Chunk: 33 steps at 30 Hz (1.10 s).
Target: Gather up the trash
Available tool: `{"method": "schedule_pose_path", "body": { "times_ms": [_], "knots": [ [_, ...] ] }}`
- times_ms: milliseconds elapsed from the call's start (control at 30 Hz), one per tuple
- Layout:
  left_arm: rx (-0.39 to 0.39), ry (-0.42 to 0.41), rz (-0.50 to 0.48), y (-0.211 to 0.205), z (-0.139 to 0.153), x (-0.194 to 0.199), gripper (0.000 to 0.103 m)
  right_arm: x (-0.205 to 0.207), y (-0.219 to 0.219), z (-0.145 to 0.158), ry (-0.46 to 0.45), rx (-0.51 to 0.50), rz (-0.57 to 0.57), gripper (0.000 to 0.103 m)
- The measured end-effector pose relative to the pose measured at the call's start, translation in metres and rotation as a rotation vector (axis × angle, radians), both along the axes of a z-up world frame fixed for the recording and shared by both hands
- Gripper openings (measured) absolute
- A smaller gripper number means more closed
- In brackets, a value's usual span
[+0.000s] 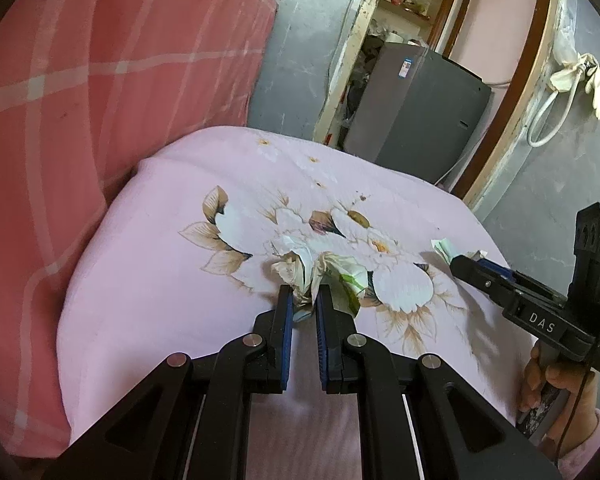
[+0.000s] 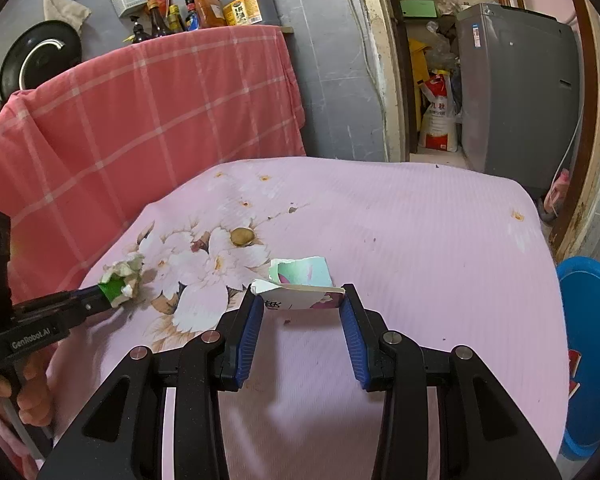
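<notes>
Pink floral cloth, both claws clamped on paper scrap

Pink ribbed cloth [image 2: 400,248] printed with large white flowers covers the bench; it is soft and padded at the edges. A red checked sheet [image 2: 148,120] hangs behind it.

Left claw [image 1: 302,304]: jaws nearly together, pinching a crumpled wad of white and green paper [image 1: 320,270], which rests on the cloth over the flower print.

Right claw [image 2: 300,300]: jaws moderately apart, pads pressed against both ends of a torn, stiff piece of printed card [image 2: 300,286], teal and white with ragged edges, near mid-bench.

Blue plastic basin [image 2: 592,344] stands beside the bench's right edge.
</notes>
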State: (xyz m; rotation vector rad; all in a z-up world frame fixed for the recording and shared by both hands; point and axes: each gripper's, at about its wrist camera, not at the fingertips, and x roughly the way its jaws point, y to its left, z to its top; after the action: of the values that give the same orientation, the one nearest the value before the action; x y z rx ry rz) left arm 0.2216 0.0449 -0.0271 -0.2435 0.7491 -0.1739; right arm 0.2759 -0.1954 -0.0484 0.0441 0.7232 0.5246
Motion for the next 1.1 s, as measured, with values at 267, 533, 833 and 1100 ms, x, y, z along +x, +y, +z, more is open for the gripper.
{"method": "schedule_pose_path", "body": {
  "times_ms": [267,533,833,1100],
  "knots": [
    [-0.011,-0.006,0.011,0.008,0.001,-0.001,0.008,0.001,-0.004,-0.001,0.005,0.022,-0.004,0.037],
    [-0.003,-0.014,0.001,0.003,0.005,0.009,0.008,0.005,-0.004,-0.001,0.006,0.03,0.001,0.037],
    [0.007,-0.029,-0.032,-0.011,0.01,0.034,0.008,0.011,-0.005,0.0,0.008,0.054,-0.014,0.037],
    [0.031,-0.026,-0.083,-0.026,0.011,0.063,0.008,0.012,-0.008,0.001,0.009,0.072,-0.021,0.037]
  ]
}}
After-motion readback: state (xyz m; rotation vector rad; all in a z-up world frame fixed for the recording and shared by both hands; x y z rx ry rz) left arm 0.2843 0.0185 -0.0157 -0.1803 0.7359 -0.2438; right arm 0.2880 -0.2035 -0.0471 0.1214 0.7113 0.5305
